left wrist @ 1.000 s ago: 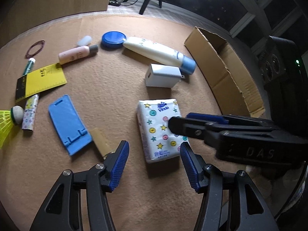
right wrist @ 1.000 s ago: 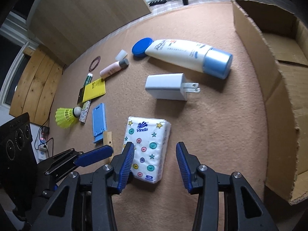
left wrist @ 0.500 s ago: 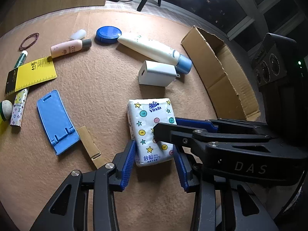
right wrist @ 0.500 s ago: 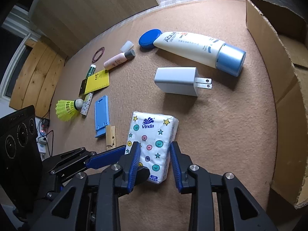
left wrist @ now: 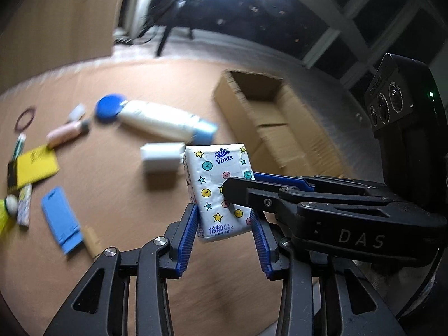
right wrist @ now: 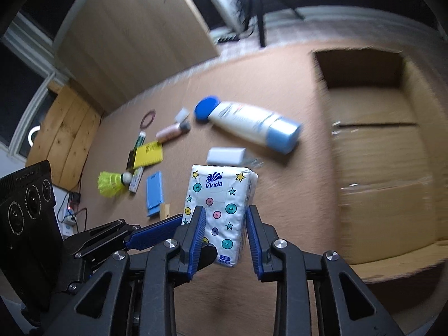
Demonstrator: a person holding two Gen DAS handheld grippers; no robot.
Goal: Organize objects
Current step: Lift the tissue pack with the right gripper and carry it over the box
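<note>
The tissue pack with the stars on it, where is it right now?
The tissue pack is up off the mat, pinched by both the left gripper and the right gripper, in front of the white charger.

My white Vinda tissue pack (left wrist: 217,193) with coloured stars and buttons is up in the air above the brown mat (left wrist: 112,184), tilted, near the open cardboard box (right wrist: 378,145).

wrist views, angled down, sharing tissue pack (left wrist: 221,193)
</note>
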